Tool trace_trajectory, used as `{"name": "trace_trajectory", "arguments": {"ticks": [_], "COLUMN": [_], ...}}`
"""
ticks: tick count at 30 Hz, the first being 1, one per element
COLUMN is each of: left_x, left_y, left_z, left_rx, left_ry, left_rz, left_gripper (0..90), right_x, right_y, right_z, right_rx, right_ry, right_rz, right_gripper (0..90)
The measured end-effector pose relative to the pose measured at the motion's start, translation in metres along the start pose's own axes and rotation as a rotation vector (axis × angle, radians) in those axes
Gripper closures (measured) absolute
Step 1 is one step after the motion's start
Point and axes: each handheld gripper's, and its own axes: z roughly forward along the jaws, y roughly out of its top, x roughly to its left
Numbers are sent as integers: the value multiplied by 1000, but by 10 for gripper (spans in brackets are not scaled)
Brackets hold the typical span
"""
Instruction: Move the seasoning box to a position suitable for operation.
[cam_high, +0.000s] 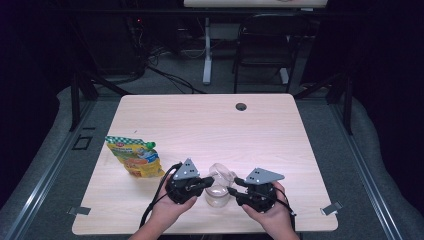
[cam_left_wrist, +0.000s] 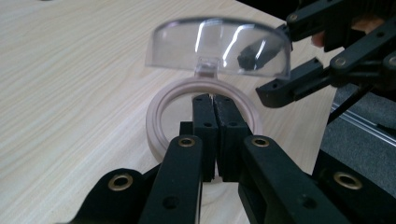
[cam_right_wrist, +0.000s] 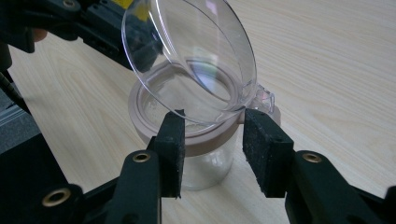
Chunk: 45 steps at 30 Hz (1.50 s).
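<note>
A small clear jar (cam_high: 217, 195) with a pinkish rim (cam_left_wrist: 156, 116) stands near the table's front edge. Its hinged clear lid (cam_right_wrist: 187, 56) is tilted up and open. My left gripper (cam_left_wrist: 215, 100) is shut, with its tips against the near side of the rim; I cannot tell whether it pinches anything. From the other side, my right gripper (cam_right_wrist: 215, 126) is open, and its fingers (cam_right_wrist: 170, 140) stand on either side of the lid's lower edge, by the hinge. In the high view the left gripper (cam_high: 205, 184) and right gripper (cam_high: 237, 188) flank the jar.
A yellow food pouch (cam_high: 135, 157) with a green cap lies flat on the table (cam_high: 210, 125), left of my left hand. A cable hole (cam_high: 241, 106) sits near the far edge. A chair (cam_high: 265, 45) and desk legs stand beyond the table.
</note>
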Motion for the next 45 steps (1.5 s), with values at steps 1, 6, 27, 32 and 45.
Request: {"name": "trace_trajectory", "arguments": {"ticks": [1, 6, 27, 32, 45], "left_x": [0, 0, 0, 0, 0], "left_y": [-1, -7, -12, -11, -12], "left_z": [1, 2, 5, 5, 5], "left_rx": [2, 13, 20, 25, 19], "left_ry": [4, 11, 5, 3, 1], "left_rz": [3, 3, 0, 3, -7], "left_gripper": [885, 882, 885, 886, 885], "right_x": [0, -2, -3, -7, -19], "right_y": [0, 1, 1, 1, -4], "right_z": [0, 0, -5, -9, -13], "right_rx": [1, -6, -51, -75, -109], "right_ry": [0, 2, -14, -36, -63], "right_rz": [0, 5, 5, 14, 81], "right_gripper": [594, 594, 607, 663, 716]}}
